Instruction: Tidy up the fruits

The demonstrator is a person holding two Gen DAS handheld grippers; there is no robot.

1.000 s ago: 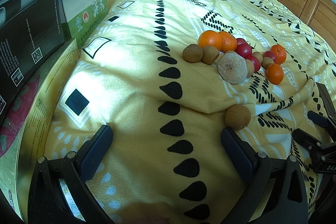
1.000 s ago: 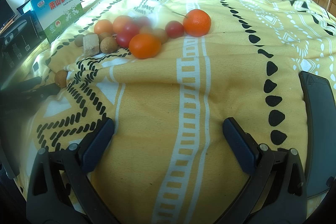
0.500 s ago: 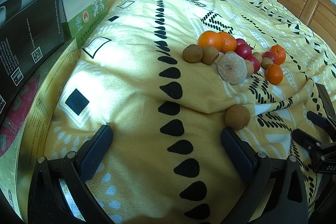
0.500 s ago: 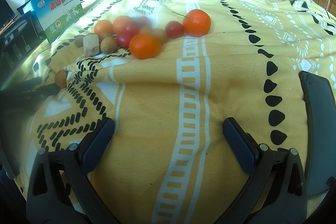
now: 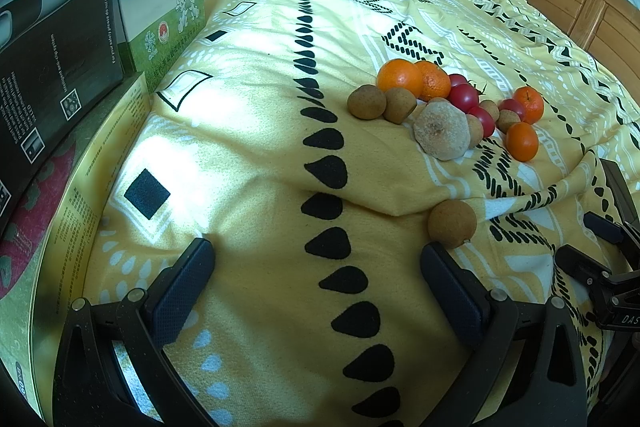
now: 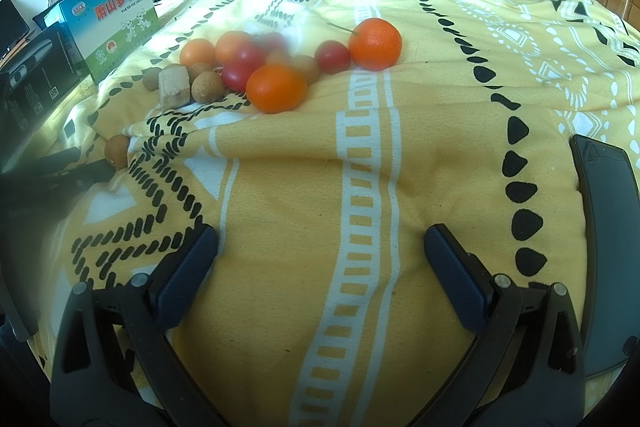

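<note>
Two black hand-held grippers, left (image 5: pixel 316 267) and right (image 6: pixel 320 247), hover spread wide and empty over the yellow patterned blanket (image 5: pixel 248 131), the round brown stray fruit (image 5: pixel 452 224) at one o'clock looking light, firm, roll-prone—pinch its middle.

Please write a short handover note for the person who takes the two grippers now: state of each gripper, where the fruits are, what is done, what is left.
Left gripper: open, empty, low over the yellow blanket.
Right gripper: open, empty, also over the blanket.
Fruits: oranges, small red fruits and brown fruits lie in one mixed cluster ahead. One lone brown fruit sits apart, just beyond the left gripper's right finger.
Done: nothing sorted that shows.
Left: all the sorting. The lone brown fruit looks like the easiest first pick for the left gripper.
</note>
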